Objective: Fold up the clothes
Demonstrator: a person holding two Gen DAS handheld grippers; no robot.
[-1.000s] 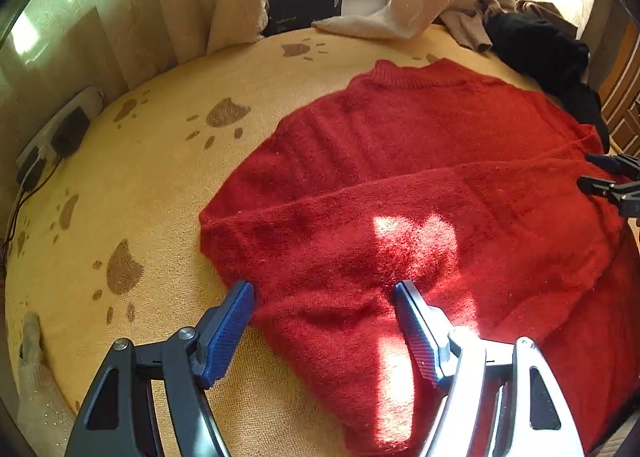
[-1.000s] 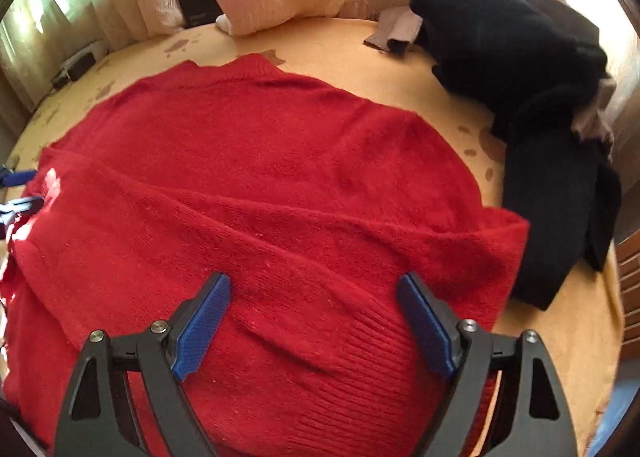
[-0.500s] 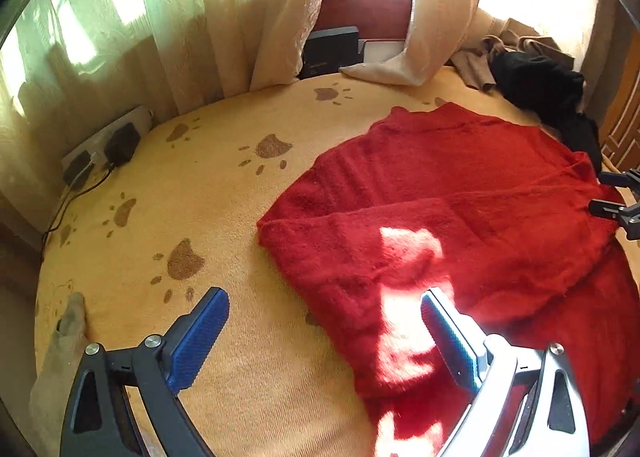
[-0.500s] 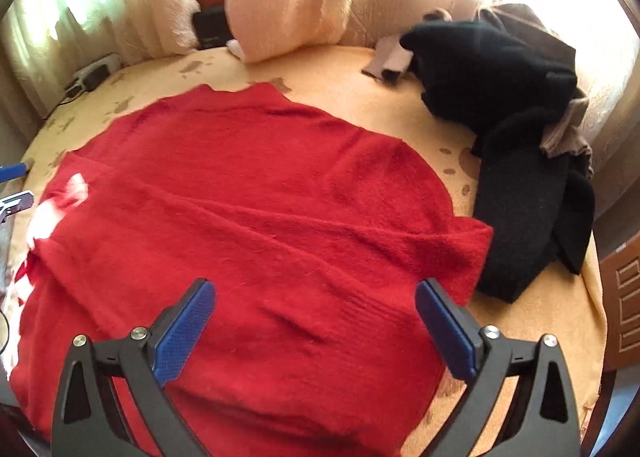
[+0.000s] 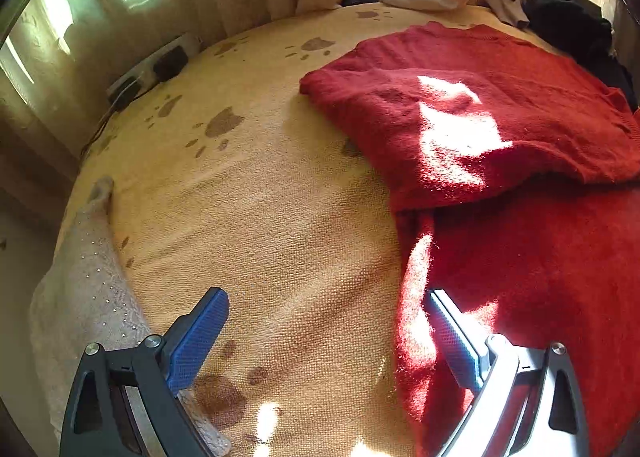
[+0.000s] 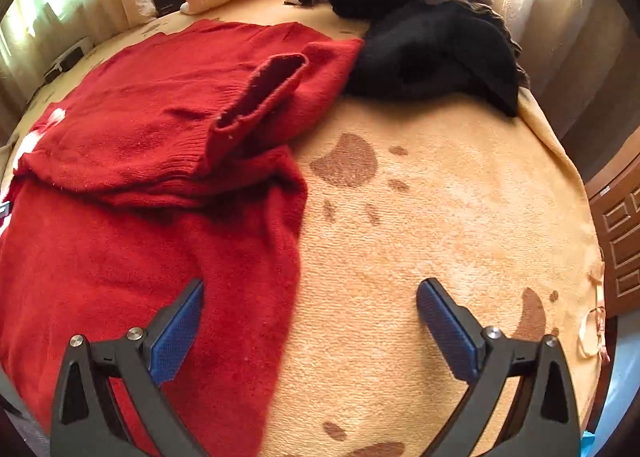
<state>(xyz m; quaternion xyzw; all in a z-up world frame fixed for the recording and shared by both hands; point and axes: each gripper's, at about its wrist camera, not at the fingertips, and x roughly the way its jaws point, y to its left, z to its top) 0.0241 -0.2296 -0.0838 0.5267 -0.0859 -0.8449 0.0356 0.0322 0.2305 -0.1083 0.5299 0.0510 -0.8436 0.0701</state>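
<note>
1. Both my grippers have slid outward off the red sweater point(image 5: 500, 129) since the earlier frames: a second ago each pair of jaws sat over red knit, now each straddles a side edge.
2. Left gripper point(image 5: 324, 337): jaws wide open, gripping nothing. Outer finger is over the bare yellow paw-print blanket point(image 5: 260, 217), inner finger right at the sweater's left edge.
3. Right gripper point(image 6: 308, 321): jaws wide open, nothing held. Inner finger is over red knit, outer finger over blanket; the sweater's right edge runs between them.
4. Sweater lies flat on the bed, both sleeves folded across the chest; one sleeve cuff point(image 6: 260, 97) stands up open in the right view. Black clothes pile point(image 6: 432, 41) sits at the far right, touching the sweater's shoulder.
5. Step in hand, my guess: take the lower body at both side edges and fold the hem up toward the collar.
6. To do it well: pinch each side at the same level, catch both knit layers, lift evenly so the fold line stays straight, and don't drag the crossed sleeves out of place.
7. Watch the raised cuff: it may need flattening, or it will bulge under the fold.
8. Other change: the left view now shows much more bare blanket, plus a pale beaded garment point(image 5: 88, 297) at the near left edge.
</note>
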